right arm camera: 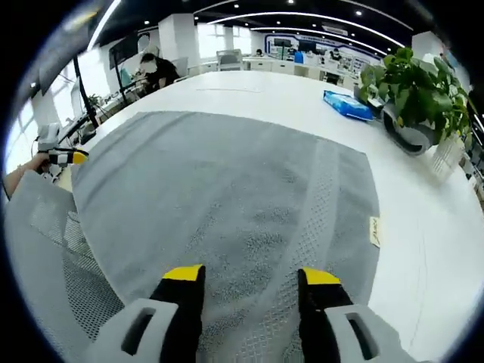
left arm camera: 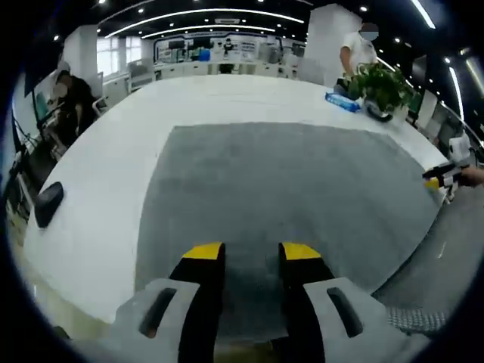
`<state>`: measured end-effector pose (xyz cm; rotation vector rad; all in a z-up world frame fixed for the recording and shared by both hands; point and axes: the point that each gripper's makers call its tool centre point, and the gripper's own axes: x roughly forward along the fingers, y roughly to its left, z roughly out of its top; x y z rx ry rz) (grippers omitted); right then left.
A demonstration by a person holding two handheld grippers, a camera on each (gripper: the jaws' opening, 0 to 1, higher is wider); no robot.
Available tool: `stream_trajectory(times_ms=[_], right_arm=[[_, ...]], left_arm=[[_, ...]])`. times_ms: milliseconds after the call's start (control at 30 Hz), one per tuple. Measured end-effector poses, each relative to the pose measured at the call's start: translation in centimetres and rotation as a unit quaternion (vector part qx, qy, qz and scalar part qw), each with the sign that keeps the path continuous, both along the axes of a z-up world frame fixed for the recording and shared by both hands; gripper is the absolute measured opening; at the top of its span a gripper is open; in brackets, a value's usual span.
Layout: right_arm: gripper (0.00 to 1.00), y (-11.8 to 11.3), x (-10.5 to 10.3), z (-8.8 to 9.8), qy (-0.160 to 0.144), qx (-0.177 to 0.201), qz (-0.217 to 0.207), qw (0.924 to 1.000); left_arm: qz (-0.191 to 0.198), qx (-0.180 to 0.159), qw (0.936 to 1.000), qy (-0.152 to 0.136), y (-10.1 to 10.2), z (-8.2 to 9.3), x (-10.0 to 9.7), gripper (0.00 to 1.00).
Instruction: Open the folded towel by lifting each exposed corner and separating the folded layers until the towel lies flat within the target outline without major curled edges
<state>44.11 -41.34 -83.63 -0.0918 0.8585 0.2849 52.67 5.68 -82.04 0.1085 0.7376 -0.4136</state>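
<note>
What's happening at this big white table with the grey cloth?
A person is working with two hand-held grippers to spread a grey towel on a white table. The towel looks mostly opened and flat already. The left gripper and the right gripper both hang open over its near edge, holding nothing. A potted plant and a blue packet sit farther back.

Open-plan office; large white table (right arm camera: 423,227) in the foreground; rows of desks with monitors (left arm camera: 219,53) at the far side; long ceiling strip lights (left arm camera: 204,15) overhead; a seated person (left arm camera: 74,98) working far left; potted plant (right arm camera: 416,87) on the table's right.
</note>
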Motion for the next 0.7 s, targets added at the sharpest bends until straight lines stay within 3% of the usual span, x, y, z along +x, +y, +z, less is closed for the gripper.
stream_trajectory(times_ms=[67, 100, 133, 267, 367, 467, 700], right_arm=[[0.56, -0.1, 0.2, -0.1, -0.001, -0.024, 0.021, 0.9995], [0.57, 0.1, 0.3, 0.0, -0.001, -0.018, 0.018, 0.9997], [0.57, -0.2, 0.5, 0.0, -0.002, -0.015, 0.007, 0.9999], [0.59, -0.5, 1.2, 0.0, 0.0, -0.018, -0.002, 0.9998], [0.76, -2.3, 2.1, -0.3, 0.004, -0.02, -0.043, 0.9988], [0.76, -2.7, 3.3, -0.2, -0.007, -0.017, -0.035, 0.9992], [0.75, -4.4, 6.5, -0.1, -0.022, -0.015, -0.065, 0.9975]], left_arm=[[-0.024, 0.053, 0.9982, 0.01, 0.2, -0.9, -0.1, 0.34], [-0.043, 0.051, 0.9971, -0.037, -0.4, 0.2, 1.0, 0.34], [-0.027, 0.043, 0.9986, -0.012, -0.2, -0.1, 0.7, 0.35], [-0.03, 0.034, 0.999, -0.004, 0.0, -0.1, 1.4, 0.38], [-0.04, 0.036, 0.9985, -0.003, -0.5, -0.1, 2.5, 0.39], [-0.042, 0.034, 0.9985, -0.004, -0.8, -0.3, 3.9, 0.39], [-0.045, 0.029, 0.9985, -0.009, -1.9, -0.4, 6.9, 0.38]])
